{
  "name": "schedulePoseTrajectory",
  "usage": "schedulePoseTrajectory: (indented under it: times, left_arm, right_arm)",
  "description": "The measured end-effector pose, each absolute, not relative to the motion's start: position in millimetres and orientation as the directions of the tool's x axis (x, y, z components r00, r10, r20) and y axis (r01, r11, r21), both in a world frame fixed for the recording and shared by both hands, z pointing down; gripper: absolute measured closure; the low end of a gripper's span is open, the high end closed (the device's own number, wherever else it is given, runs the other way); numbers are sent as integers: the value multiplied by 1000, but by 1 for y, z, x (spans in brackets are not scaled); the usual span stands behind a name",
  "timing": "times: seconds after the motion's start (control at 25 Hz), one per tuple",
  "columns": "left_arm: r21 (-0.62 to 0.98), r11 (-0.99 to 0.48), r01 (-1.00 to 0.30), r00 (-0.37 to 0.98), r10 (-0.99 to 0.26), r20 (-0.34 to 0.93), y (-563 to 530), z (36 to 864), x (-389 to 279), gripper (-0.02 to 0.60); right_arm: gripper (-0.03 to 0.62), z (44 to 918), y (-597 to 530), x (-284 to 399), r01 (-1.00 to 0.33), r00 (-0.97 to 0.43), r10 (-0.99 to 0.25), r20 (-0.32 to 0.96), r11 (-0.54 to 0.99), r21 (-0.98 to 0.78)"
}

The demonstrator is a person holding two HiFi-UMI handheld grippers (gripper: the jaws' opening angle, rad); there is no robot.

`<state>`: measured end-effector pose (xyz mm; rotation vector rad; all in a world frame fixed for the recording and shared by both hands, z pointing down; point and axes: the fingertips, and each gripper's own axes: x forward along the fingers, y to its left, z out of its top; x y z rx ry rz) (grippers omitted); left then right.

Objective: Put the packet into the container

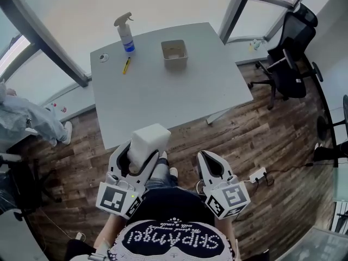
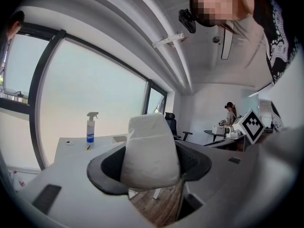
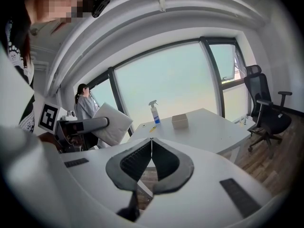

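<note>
Finds the beige open-topped container (image 1: 174, 54) upright on the far part of the grey table (image 1: 179, 99), near the back edge; cannot tell what lies inside. Places it to the right of a spray bottle (image 1: 125, 34) and a yellow pen (image 1: 126, 65), each apart from the others. Shows bare table top all the way from the near edge up to the container. Shows wooden floor (image 1: 261, 140) round the table and black office chairs (image 1: 288, 64) off to the right, clear of the table's corner.

Clamps the white packet (image 1: 148, 144) between the jaws of the left gripper (image 1: 142, 162), with the packet's top standing out past the jaw tips. Holds it low and close to the body, just at the table's near edge and well apart from the container. Keeps the right gripper (image 3: 151, 146) level beside the left one, over the floor, with jaws pressed together at the tips and nothing between them. Points both grippers forward toward the table.
</note>
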<state>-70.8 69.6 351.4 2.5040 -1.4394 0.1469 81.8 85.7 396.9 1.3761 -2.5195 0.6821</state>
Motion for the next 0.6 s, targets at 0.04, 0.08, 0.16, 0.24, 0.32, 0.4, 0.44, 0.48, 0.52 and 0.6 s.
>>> schedulePoseTrajectory:
  times: [0.04, 0.08, 0.16, 0.24, 0.32, 0.4, 0.44, 0.48, 0.52, 0.6]
  left_arm:
    - [166, -486, -858, 512, -833, 210, 64, 351, -72, 299]
    - [166, -490, -856, 516, -830, 209, 58, 350, -73, 299]
    - [166, -497, -852, 523, -826, 208, 46, 347, -76, 299]
    - [164, -501, -850, 526, -825, 207, 34, 344, -79, 299]
    - [163, -505, -848, 529, -823, 204, 23, 343, -81, 299]
    - [163, -512, -844, 536, -819, 203, 15, 342, -82, 299]
    - [164, -517, -840, 541, -816, 204, 12, 343, -82, 299]
    - [164, -522, -837, 547, -812, 205, 9, 343, -82, 299]
    - [166, -528, -833, 553, -808, 205, 6, 344, -81, 299]
    - [169, -536, -827, 561, -802, 205, 0, 345, -82, 299]
  right_arm:
    - [579, 396, 80, 81, -836, -546, -748, 377, 459, -302]
    - [579, 394, 75, 79, -837, -544, -750, 377, 457, -300]
    - [579, 392, 64, 76, -839, -542, -751, 376, 457, -296]
    - [579, 390, 53, 72, -842, -537, -753, 380, 453, -293]
    - [579, 389, 43, 69, -845, -533, -756, 381, 450, -290]
    - [579, 388, 36, 67, -846, -531, -757, 380, 448, -288]
    - [579, 388, 33, 65, -847, -530, -758, 380, 448, -287]
    - [579, 388, 30, 64, -847, -529, -758, 381, 448, -285]
    - [579, 388, 27, 63, -848, -528, -759, 381, 448, -283]
    - [579, 389, 22, 61, -850, -525, -761, 382, 446, -280]
